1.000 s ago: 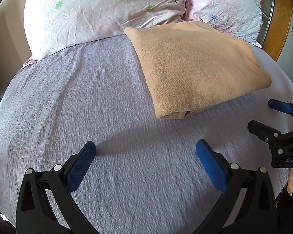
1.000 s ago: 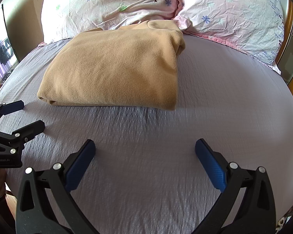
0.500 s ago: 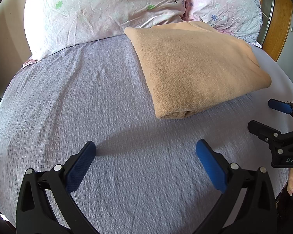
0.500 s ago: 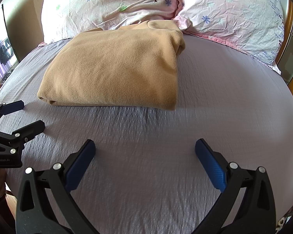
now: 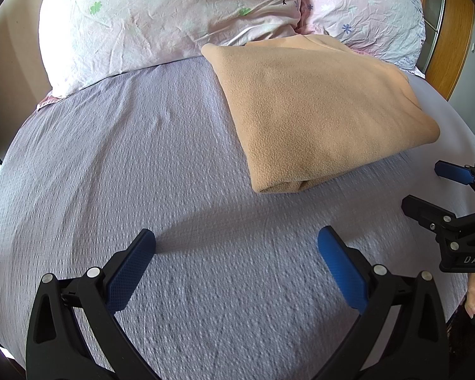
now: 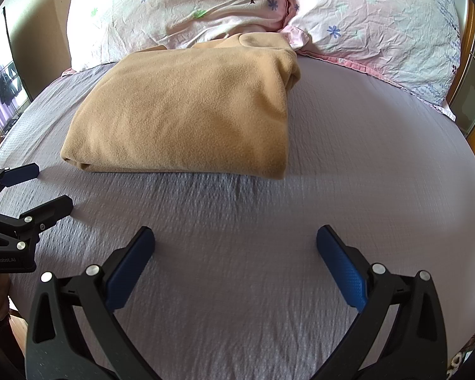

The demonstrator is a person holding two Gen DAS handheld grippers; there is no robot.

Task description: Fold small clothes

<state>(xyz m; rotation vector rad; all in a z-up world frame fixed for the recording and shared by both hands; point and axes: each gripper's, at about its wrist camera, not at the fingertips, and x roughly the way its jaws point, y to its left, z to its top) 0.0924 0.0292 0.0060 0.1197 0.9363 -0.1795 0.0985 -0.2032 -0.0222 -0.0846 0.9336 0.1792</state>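
A tan fleece garment [image 5: 316, 110] lies folded into a thick rectangle on the lilac bed sheet [image 5: 126, 174], its far end against the pillows. It also shows in the right wrist view [image 6: 190, 110]. My left gripper [image 5: 236, 253] is open and empty, low over the sheet, short of the garment's near corner. My right gripper [image 6: 236, 253] is open and empty, in front of the garment's near edge. Each gripper shows at the edge of the other's view, the right one [image 5: 427, 186] and the left one [image 6: 44, 186], both with jaws apart.
Two floral pillows [image 5: 174, 15] [image 6: 380, 22] lie across the head of the bed. A wooden bed frame [image 5: 449, 31] runs along the right side. A window with hanging clothes [image 6: 3, 82] is at the far left.
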